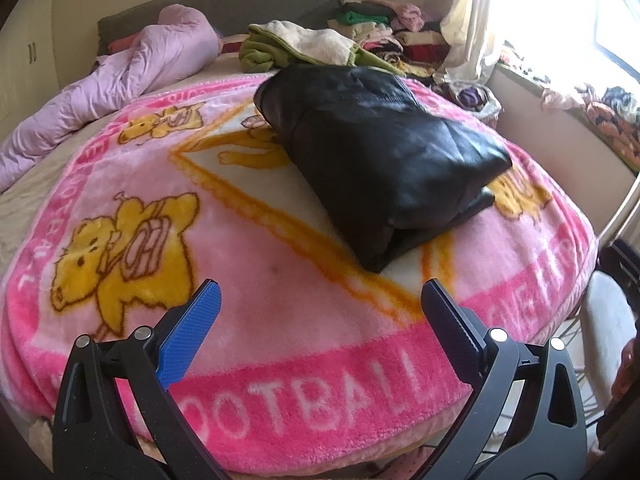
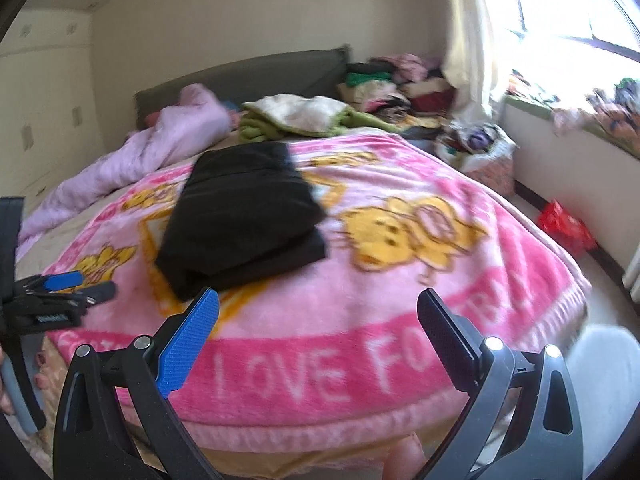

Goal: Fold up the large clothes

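Note:
A black leather-like garment lies folded in a thick rectangle on the pink cartoon blanket; the right wrist view shows the same black garment left of centre on the blanket. My left gripper is open over the blanket's near edge, short of the garment, holding nothing. My right gripper is open too, empty, just in front of the garment's near corner. The left gripper appears from the side at the left edge of the right wrist view.
A lilac quilt lies bunched at the back left. A green and cream blanket and piles of clothes crowd the headboard side. A window ledge with clutter runs on the right; a red bag sits on the floor.

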Demonstrator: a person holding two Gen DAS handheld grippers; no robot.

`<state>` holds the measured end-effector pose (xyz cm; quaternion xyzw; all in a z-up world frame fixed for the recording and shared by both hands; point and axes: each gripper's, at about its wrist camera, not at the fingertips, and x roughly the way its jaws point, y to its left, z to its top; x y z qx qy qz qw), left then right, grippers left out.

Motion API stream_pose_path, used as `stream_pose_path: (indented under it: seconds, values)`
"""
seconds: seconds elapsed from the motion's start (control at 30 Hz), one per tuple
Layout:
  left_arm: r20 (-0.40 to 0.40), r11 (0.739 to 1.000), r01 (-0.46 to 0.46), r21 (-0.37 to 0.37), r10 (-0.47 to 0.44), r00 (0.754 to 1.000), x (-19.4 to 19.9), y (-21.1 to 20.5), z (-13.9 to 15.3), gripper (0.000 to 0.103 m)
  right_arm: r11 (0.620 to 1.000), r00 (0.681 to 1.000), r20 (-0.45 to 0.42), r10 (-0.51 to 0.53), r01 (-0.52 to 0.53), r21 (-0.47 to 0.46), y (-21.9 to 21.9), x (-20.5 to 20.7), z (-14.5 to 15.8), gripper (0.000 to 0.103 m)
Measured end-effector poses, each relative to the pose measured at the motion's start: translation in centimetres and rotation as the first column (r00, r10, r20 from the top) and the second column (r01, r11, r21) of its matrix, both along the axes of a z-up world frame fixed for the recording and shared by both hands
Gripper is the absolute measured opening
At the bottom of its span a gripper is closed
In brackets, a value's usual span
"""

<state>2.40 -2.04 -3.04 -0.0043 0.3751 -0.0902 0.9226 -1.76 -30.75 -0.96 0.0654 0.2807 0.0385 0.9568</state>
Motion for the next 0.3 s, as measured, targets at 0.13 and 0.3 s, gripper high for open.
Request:
stream_pose_path:
  seconds: [0.13,0.3]
  values:
    - [-0.013,0.997,-0.07,-0.032,0.069,0.998,1.7,3.3,0.8,0.094,0.987,0.987,-0.027,-0.158,0.159,0.028,-6.1,-1.4,-1.0,0.099]
    - [-0.016,0.948,-0.308,-0.075,0.308,0.951,5.6,16.1,2.8,0.094,0.864,0.858,-0.103,-0.504,0.497,-0.084,-18.0,-3.9,-4.6,0.099]
